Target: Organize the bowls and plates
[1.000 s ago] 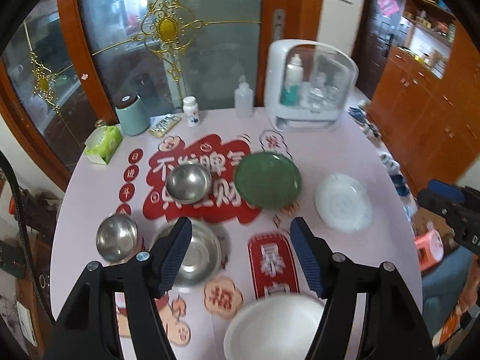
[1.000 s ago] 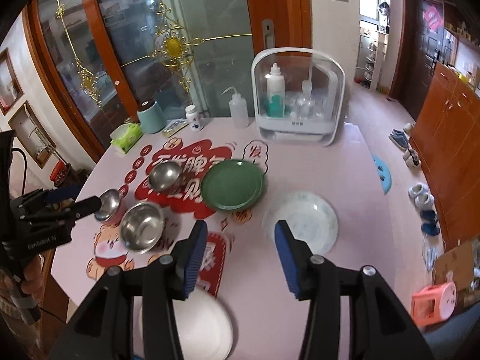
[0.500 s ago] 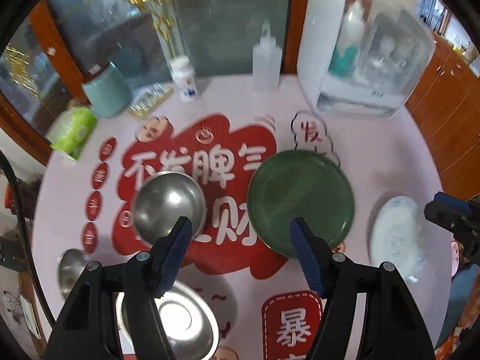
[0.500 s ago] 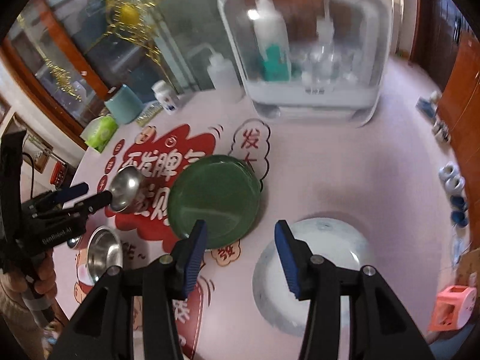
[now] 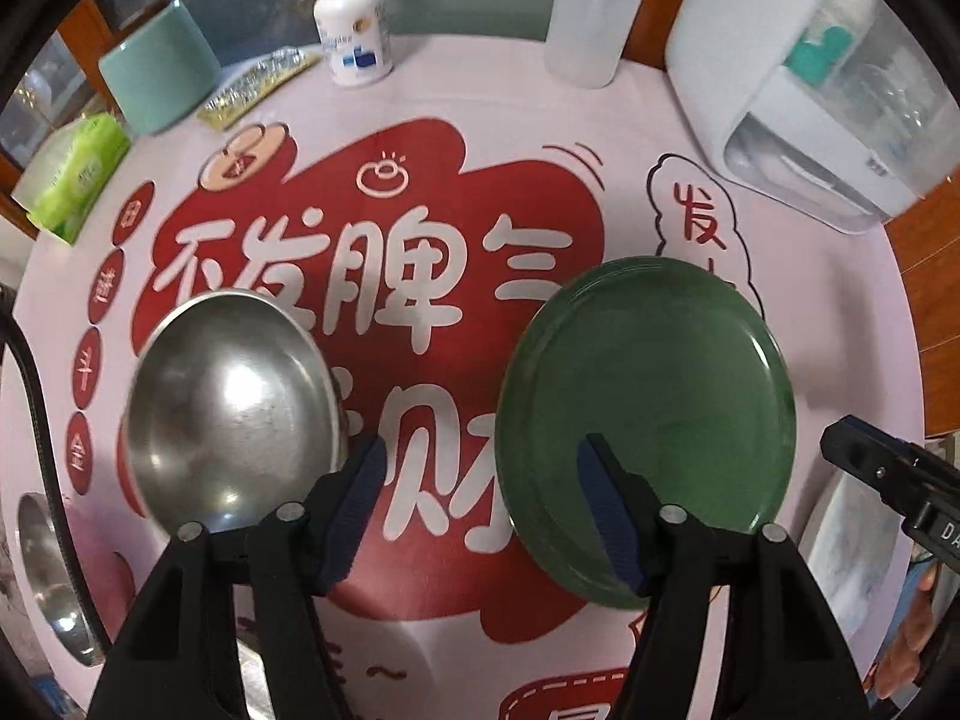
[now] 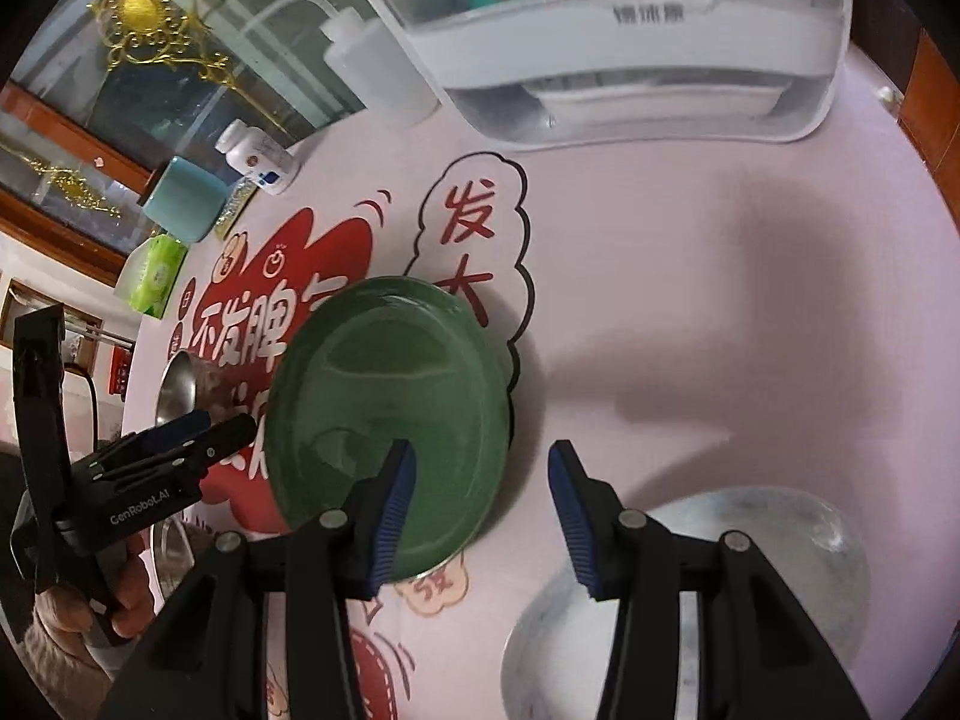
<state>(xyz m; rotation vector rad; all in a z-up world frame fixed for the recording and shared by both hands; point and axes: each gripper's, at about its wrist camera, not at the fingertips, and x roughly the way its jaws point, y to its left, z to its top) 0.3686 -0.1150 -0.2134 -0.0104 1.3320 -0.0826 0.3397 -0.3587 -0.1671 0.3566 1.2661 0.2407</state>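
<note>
A green plate (image 5: 648, 414) lies on the pink table, also in the right wrist view (image 6: 390, 420). A steel bowl (image 5: 231, 402) sits to its left; it shows small in the right wrist view (image 6: 177, 387). My left gripper (image 5: 480, 480) is open and empty, low over the gap between bowl and plate. My right gripper (image 6: 480, 480) is open and empty, its left finger over the plate's right rim. A clear glass plate (image 6: 690, 600) lies under the right gripper. Another steel bowl (image 5: 51, 570) sits at the left edge.
A white lidded bottle rack (image 5: 810, 96) stands at the back right. A squeeze bottle (image 5: 591, 18), pill bottle (image 5: 354, 30), teal cup (image 5: 159, 69), foil pack (image 5: 258, 87) and green tissue pack (image 5: 75, 177) line the back. The table edge (image 5: 912, 312) curves at right.
Both grippers have moved forward and down toward the table. The green plate and steel bowl now loom large; the near white plate and front bowls have dropped out of view.
</note>
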